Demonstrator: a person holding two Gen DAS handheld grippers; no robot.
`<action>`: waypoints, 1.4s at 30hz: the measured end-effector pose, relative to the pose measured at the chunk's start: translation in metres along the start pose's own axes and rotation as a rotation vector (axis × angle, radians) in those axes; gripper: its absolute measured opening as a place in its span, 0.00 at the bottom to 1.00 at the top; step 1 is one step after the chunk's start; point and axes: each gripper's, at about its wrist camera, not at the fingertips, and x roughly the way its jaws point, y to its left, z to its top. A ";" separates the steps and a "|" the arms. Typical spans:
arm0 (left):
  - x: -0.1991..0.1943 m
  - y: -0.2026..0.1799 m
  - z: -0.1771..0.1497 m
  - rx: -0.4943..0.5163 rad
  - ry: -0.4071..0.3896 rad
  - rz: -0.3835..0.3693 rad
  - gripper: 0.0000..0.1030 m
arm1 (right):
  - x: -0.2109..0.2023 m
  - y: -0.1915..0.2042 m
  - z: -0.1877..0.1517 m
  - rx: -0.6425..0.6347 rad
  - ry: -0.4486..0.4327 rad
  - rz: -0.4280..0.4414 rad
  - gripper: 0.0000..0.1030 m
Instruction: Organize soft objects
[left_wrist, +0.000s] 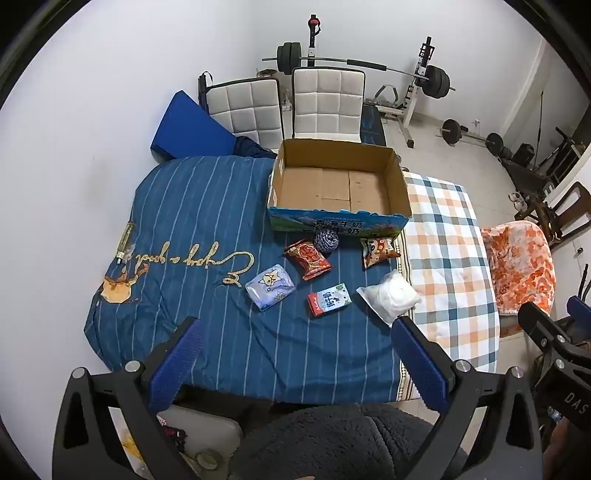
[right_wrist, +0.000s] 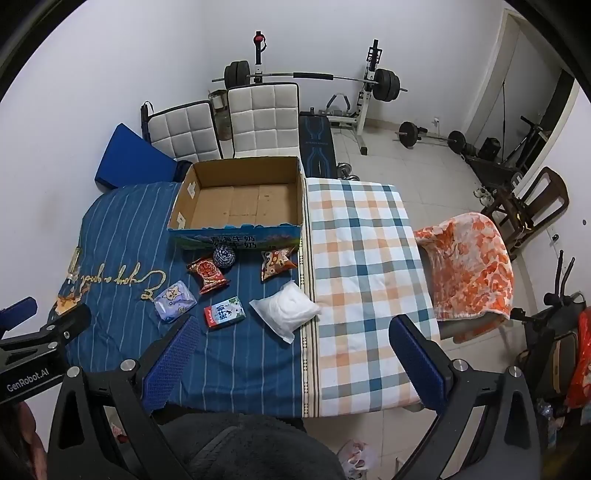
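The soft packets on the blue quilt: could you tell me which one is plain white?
The white pouch, lying at the quilt's edge beside the checked sheet; the others carry coloured printing.

The left black claw with blue ribbed pads (left_wrist: 295, 354) is held with its fingers spread wide, gripping nothing. The right black claw with blue ribbed pads (right_wrist: 295, 354) is likewise spread wide and empty, level beside the left one.

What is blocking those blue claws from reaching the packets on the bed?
Nothing visible. Both the left gripper and right gripper hang open above bare blue quilt, with the white packet and carton lying just ahead.
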 end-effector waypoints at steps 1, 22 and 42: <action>0.000 0.000 0.000 0.001 -0.001 0.000 1.00 | 0.000 -0.001 0.000 0.002 -0.002 0.000 1.00; -0.003 -0.013 0.007 0.023 -0.009 0.010 1.00 | -0.004 -0.013 0.007 0.021 -0.016 0.015 1.00; 0.002 -0.009 0.006 0.015 -0.004 0.005 1.00 | -0.005 -0.015 0.008 0.022 -0.009 0.017 1.00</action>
